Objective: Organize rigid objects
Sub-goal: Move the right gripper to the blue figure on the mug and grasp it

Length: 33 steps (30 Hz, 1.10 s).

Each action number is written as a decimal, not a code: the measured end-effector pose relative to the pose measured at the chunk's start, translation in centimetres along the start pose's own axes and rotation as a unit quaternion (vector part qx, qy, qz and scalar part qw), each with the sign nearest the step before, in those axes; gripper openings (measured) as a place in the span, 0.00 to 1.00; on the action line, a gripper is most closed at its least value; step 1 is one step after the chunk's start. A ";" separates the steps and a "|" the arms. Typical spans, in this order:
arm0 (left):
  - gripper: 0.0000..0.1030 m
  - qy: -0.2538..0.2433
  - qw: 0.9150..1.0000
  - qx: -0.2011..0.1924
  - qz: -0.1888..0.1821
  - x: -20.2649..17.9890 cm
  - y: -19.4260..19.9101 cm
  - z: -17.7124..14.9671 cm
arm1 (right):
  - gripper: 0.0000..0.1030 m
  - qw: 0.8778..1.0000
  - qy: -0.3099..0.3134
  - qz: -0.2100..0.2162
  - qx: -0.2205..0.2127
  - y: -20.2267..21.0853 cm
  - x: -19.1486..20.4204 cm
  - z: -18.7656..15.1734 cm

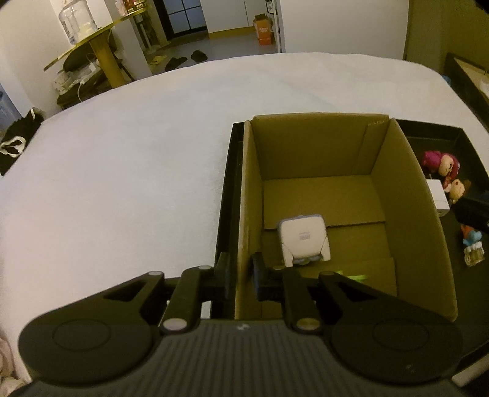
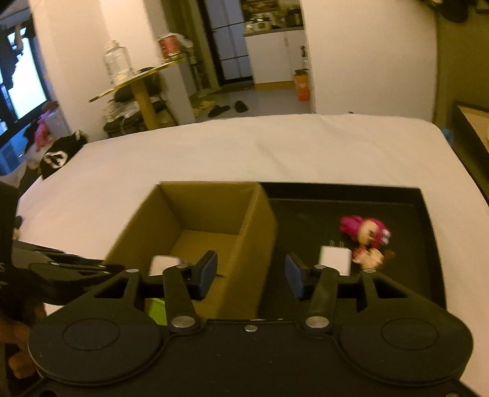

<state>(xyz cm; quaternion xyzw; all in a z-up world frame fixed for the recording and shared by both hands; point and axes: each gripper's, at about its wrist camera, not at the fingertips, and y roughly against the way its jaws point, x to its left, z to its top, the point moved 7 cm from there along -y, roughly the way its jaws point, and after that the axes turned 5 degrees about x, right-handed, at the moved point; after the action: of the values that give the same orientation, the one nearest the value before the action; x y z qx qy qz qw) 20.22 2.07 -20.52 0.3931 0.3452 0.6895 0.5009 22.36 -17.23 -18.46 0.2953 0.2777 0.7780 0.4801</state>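
An open cardboard box (image 1: 318,117) stands in the left end of a black tray (image 2: 336,189) on a white bed. A small white device (image 1: 302,241) lies on the box floor, with a green item (image 1: 354,276) nearer me. My left gripper (image 1: 241,271) straddles the box's left wall, its jaws slightly apart and not pressing on it. My right gripper (image 2: 250,274) is open and empty above the box's right wall (image 2: 259,244). In the tray lie a white block (image 2: 334,259), a pink plush toy (image 2: 363,229), a small beige doll (image 2: 371,258) and a blue figure (image 1: 472,241).
The white bed sheet (image 1: 137,168) stretches left of and beyond the tray. Past the bed stand a round gold table (image 1: 101,52) bearing a glass jar (image 1: 76,21), a black bag (image 2: 58,158) and an orange box (image 2: 302,85). A dark cabinet (image 2: 470,131) stands on the right.
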 end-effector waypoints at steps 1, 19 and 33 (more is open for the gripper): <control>0.16 -0.002 1.000 0.001 0.005 -0.1 0.0 0.0 | 0.52 1.000 -0.006 -0.006 0.001 -0.1 -0.5 -0.3; 0.59 -0.056 0.995 0.007 0.088 -1.9 -0.1 0.0 | 0.65 0.991 -0.098 -0.085 0.019 -1.9 -8.4 -4.1; 0.83 -0.107 0.986 -0.006 0.127 -4.1 0.5 0.0 | 0.76 0.983 -0.132 -0.110 0.064 -4.9 -11.1 -6.8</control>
<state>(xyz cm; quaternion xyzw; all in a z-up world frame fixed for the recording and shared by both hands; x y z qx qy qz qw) 20.77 -2.01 -20.87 0.5023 0.2330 0.7034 0.4457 24.31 -26.51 -28.64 0.3933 0.2917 0.6552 0.5753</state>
